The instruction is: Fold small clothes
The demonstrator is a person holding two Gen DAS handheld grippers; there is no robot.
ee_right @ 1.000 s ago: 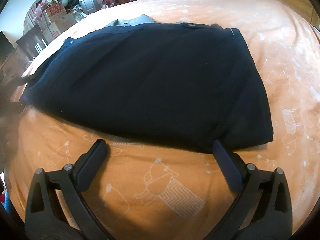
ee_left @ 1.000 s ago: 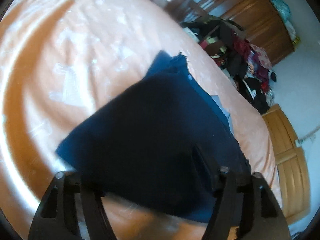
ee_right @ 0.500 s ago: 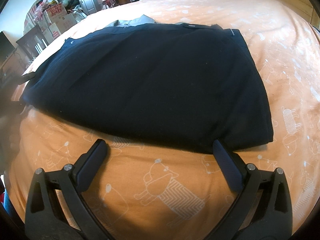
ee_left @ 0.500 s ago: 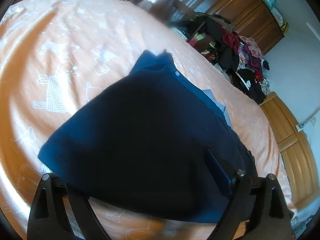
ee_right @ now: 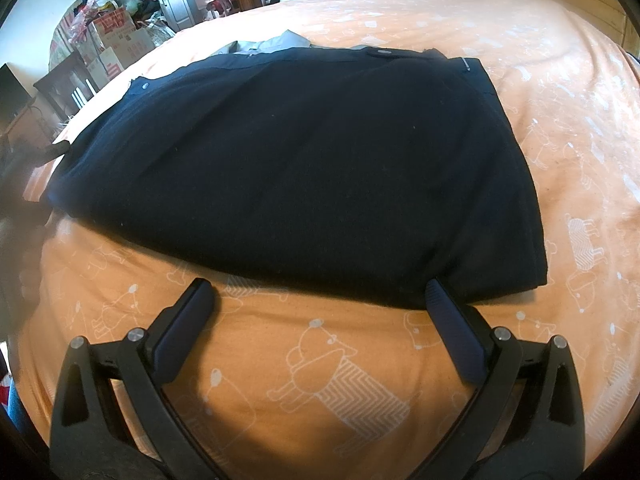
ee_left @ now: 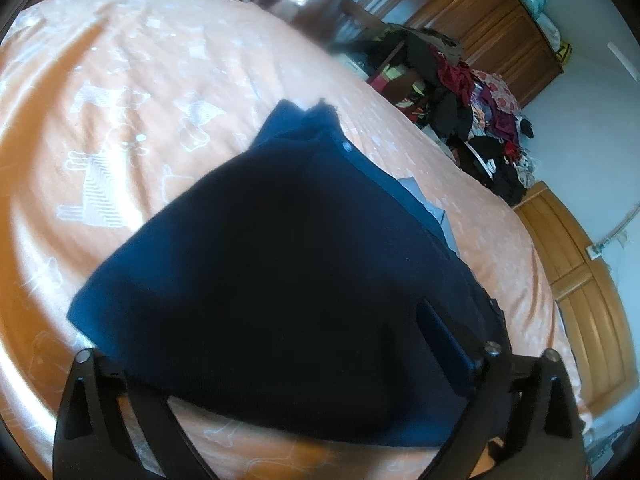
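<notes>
Navy garment (ee_right: pixel 304 168): matt knit cloth; bedsheet (ee_right: pixel 320 380): smooth printed cotton; wardrobe (ee_left: pixel 492 20): glossy wood.

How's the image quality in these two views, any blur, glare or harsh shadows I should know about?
Left wrist view: soft and smeared throughout, the navy garment nearly black, a blown-out window glare at top. Right wrist view: sharper, the garment and bedsheet prints readable, left edge hazy, the right gripper casting a hard shadow on the sheet; both bend at the fisheye rim.

Easing back off the navy garment (ee_left: pixel 280 264) with the left tongs (ee_left: pixel 280 360), baring more of the near edge of the bed (ee_left: pixel 100 128); cloth edge sliding lower over the left finger.
</notes>
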